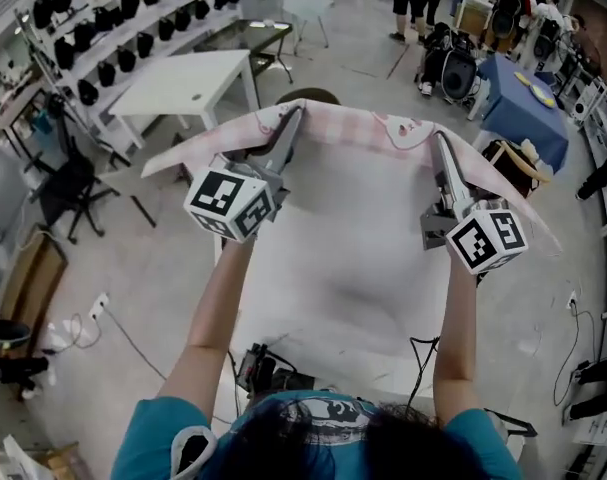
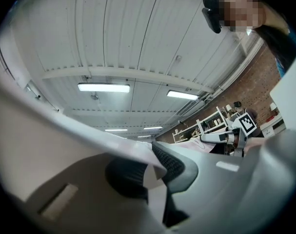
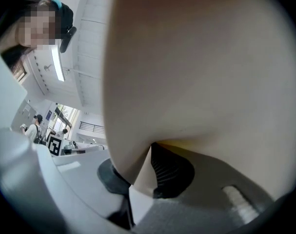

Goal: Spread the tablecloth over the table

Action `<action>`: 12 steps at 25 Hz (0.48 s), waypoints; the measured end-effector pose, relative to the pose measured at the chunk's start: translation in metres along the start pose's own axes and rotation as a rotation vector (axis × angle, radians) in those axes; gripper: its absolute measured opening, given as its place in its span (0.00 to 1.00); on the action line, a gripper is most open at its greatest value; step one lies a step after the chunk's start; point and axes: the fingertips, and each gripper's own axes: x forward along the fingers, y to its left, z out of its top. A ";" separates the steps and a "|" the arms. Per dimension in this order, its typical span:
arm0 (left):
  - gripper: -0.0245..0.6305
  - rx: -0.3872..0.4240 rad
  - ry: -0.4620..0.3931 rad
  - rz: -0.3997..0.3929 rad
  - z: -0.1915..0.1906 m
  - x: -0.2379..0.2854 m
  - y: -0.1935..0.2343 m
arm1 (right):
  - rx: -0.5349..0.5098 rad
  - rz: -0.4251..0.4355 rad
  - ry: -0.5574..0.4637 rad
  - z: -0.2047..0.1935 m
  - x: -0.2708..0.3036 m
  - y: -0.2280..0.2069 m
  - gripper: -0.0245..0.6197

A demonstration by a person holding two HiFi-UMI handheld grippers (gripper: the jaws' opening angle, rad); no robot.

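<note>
L hand-held gripper (image 1: 295, 118) out front on stretched arm, tilted up, clamped on tablecloth (image 1: 343, 130) edge. Cloth held raised across to R hand-held gripper (image 1: 439, 140), same pose, also clamped. Worktop under cloth hard to make out.

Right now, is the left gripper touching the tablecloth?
Touching. The left gripper view shows the left gripper with its two dark pads closed on a fold of the tablecloth, no gap on either side.
</note>
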 end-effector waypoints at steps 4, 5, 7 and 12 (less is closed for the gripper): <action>0.11 0.022 -0.046 -0.023 0.010 0.069 0.027 | -0.121 -0.017 -0.049 0.029 0.046 -0.045 0.12; 0.11 0.029 -0.063 -0.028 0.016 0.086 0.033 | -0.147 -0.019 -0.067 0.039 0.057 -0.054 0.12; 0.11 0.054 -0.101 -0.043 0.031 0.115 0.044 | -0.190 -0.022 -0.105 0.058 0.078 -0.069 0.11; 0.11 0.104 -0.199 -0.107 0.048 0.165 0.053 | -0.278 -0.032 -0.172 0.085 0.109 -0.107 0.11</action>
